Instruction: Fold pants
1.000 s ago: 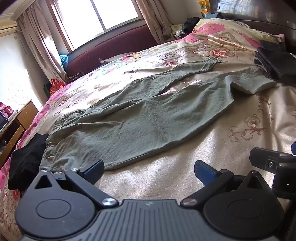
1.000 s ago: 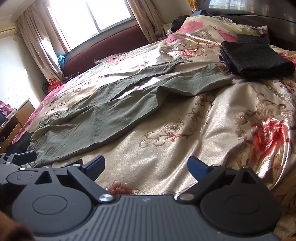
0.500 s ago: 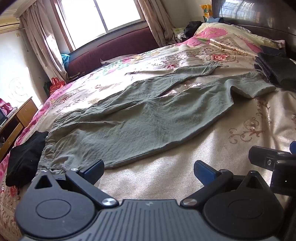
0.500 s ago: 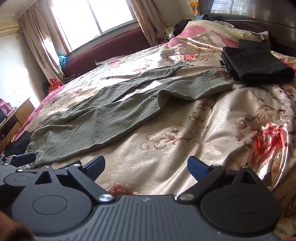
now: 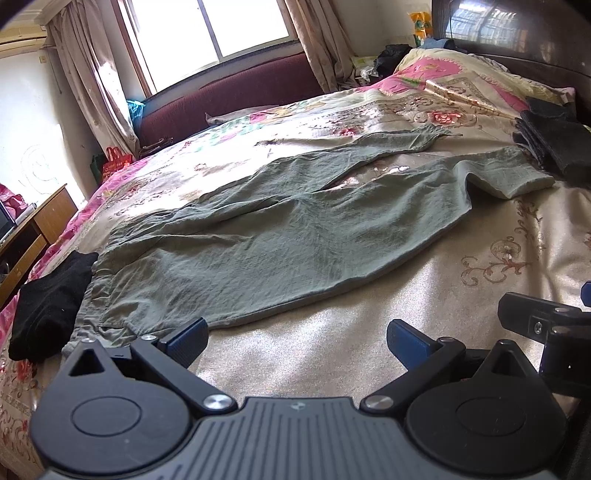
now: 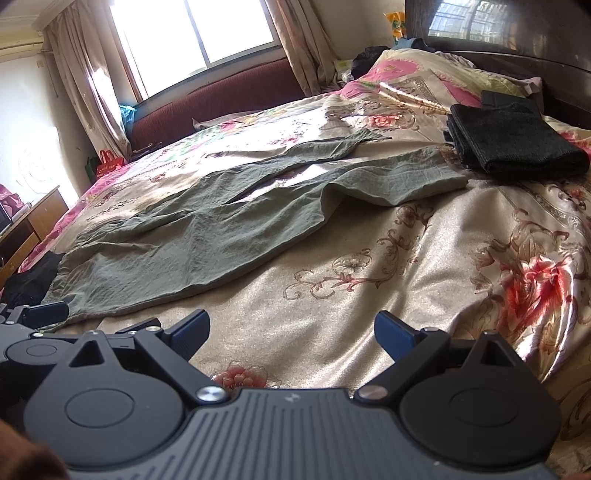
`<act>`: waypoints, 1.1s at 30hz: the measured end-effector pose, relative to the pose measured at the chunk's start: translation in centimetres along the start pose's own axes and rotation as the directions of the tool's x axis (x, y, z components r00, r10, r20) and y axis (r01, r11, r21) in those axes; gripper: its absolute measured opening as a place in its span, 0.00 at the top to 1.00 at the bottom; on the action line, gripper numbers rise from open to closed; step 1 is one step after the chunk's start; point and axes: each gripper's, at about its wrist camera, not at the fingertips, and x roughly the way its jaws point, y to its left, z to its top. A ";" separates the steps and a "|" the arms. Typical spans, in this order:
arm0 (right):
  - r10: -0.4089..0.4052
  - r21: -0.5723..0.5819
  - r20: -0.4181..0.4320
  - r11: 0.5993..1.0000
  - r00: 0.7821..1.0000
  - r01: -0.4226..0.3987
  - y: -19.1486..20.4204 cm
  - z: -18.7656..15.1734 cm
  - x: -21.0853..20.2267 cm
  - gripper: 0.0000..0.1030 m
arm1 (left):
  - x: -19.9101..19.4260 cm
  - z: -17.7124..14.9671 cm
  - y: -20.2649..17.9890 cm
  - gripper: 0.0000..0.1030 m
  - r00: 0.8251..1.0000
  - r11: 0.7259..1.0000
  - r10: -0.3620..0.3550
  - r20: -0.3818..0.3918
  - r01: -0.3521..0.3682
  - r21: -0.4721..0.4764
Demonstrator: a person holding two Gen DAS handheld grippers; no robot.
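Observation:
Grey-green pants [image 5: 280, 236] lie spread flat on the floral bedspread [image 5: 498, 258], waistband at the near left and both legs running to the far right; they also show in the right wrist view [image 6: 207, 229]. My left gripper [image 5: 297, 338] is open and empty, above the bed just in front of the pants' near edge. My right gripper [image 6: 291, 334] is open and empty, to the right of the left one, over bare bedspread [image 6: 406, 266]. Part of the right gripper [image 5: 546, 325] shows at the right of the left wrist view.
A folded dark garment [image 6: 513, 147] lies at the far right near the pillows [image 6: 424, 77]. A black garment [image 5: 48, 302] lies at the left by the waistband. A wooden cabinet [image 5: 33, 229] stands left of the bed. A window [image 5: 214, 33] and maroon headboard are behind.
Both grippers have tilted or risen slightly, so the bed sits a little lower in both views. The pants have not moved. Both grippers remain open.

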 end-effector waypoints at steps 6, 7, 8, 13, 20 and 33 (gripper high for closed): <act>-0.028 -0.035 -0.009 0.999 1.000 0.027 0.8 -0.1 0.2 0.07 | 0.2 -0.4 0.9 0.00 1.000 0.999 -0.024 -0.018 0.023 -0.046; -0.034 -0.040 -0.012 0.999 0.999 0.034 0.8 -0.2 0.4 0.07 | 0.1 -0.5 1.0 0.00 0.999 0.998 -0.028 -0.017 0.027 -0.053; -0.040 -0.044 -0.016 0.998 0.999 0.039 0.9 -0.3 0.5 0.07 | 0.0 -0.5 1.2 0.00 0.999 0.998 -0.031 -0.014 0.030 -0.057; -0.060 -0.057 -0.031 0.997 0.998 0.058 1.1 -0.4 0.9 0.07 | -0.2 -0.7 1.9 0.00 0.999 0.996 -0.044 -0.014 0.042 -0.079; -0.069 -0.087 -0.029 0.994 0.997 0.066 1.7 -0.6 1.0 0.07 | -0.4 -1.0 2.6 0.00 0.999 0.994 -0.045 -0.013 0.044 -0.100; -0.060 -0.090 -0.039 0.994 0.997 0.057 1.8 -0.7 1.1 0.11 | -0.3 -1.1 2.7 0.00 0.998 0.993 -0.049 -0.033 0.045 -0.105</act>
